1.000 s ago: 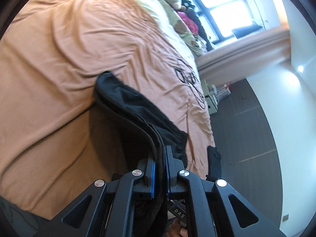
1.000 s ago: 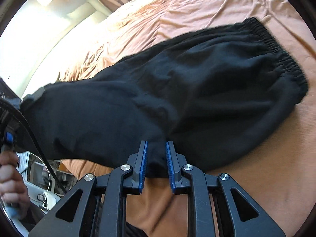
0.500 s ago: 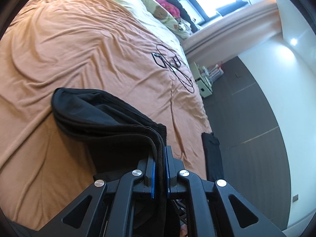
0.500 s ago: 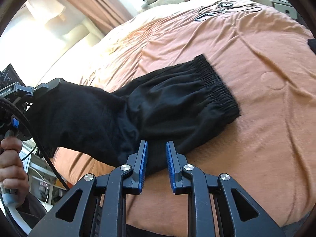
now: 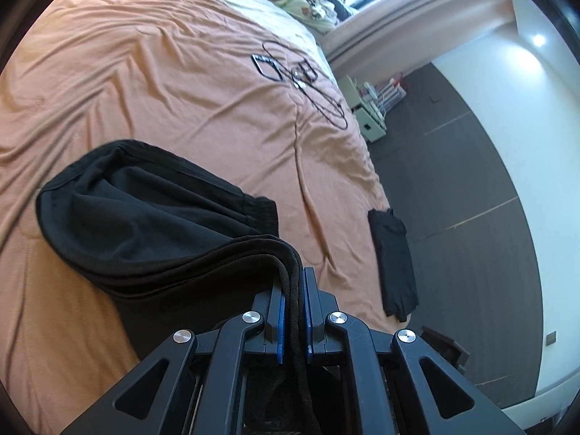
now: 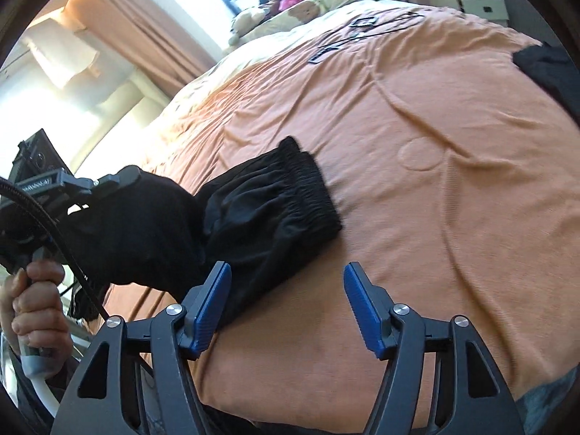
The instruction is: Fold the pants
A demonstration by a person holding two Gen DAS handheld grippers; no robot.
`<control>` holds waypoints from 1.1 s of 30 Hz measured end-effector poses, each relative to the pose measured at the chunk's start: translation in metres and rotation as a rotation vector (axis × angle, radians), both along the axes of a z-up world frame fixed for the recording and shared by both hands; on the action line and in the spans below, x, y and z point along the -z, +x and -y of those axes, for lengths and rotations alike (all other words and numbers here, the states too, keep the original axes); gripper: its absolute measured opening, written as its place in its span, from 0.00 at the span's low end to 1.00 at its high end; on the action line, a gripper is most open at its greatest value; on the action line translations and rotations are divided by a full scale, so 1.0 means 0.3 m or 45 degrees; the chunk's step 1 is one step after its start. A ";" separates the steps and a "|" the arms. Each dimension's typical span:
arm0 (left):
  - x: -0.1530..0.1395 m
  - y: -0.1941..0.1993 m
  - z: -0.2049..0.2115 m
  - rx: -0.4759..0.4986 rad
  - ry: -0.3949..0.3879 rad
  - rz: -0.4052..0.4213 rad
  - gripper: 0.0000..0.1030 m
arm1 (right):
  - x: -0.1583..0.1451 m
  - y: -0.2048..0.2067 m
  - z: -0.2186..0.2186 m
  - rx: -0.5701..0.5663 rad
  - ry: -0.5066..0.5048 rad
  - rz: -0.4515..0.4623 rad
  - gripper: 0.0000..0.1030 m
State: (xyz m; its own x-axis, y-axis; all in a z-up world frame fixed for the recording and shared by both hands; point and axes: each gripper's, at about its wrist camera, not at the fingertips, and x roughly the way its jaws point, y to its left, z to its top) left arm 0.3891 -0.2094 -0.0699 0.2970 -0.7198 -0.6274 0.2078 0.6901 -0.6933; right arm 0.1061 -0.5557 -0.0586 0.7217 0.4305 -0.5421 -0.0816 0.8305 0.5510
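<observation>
Black pants (image 5: 145, 228) lie partly folded on the orange bedspread (image 5: 174, 90). My left gripper (image 5: 294, 308) is shut on several stacked layers of the pants' edge and holds them lifted above the bed. In the right wrist view the pants (image 6: 253, 217) hang from the left gripper (image 6: 108, 181) at the left, with the elastic waistband (image 6: 308, 185) resting on the bed. My right gripper (image 6: 288, 304) is open and empty, its left finger (image 6: 214, 301) beside the pants' lower edge.
A phone and black cables (image 5: 301, 76) lie farther up the bed. Pillows and soft toys (image 6: 308, 0) sit at the head. A second folded black garment (image 5: 393, 253) hangs over the bed's right edge, above dark floor (image 5: 453, 181).
My right gripper has opened and let go of the pants, and pulled back. My left gripper has kept its hold and carried the pant legs over toward the waistband.
</observation>
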 end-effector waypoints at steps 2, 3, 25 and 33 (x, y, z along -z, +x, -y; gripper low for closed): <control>0.017 0.004 0.028 0.018 0.011 -0.013 0.08 | 0.006 -0.009 0.031 0.012 0.023 -0.001 0.61; 0.032 0.008 0.050 0.032 0.018 -0.024 0.08 | 0.008 -0.012 0.040 0.016 0.030 -0.001 0.61; 0.137 -0.045 0.065 0.100 -0.044 -0.145 0.80 | 0.026 -0.019 0.081 -0.061 0.138 0.017 0.74; 0.179 -0.035 -0.165 -0.084 -0.057 -0.161 0.81 | 0.048 0.067 0.025 -0.078 0.214 -0.028 0.75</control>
State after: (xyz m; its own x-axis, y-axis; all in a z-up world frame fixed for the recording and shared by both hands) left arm 0.3787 -0.1599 -0.1237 0.2650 -0.7295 -0.6306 0.0723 0.6672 -0.7414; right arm 0.1262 -0.5631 -0.0731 0.6801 0.5592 -0.4741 -0.1153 0.7202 0.6841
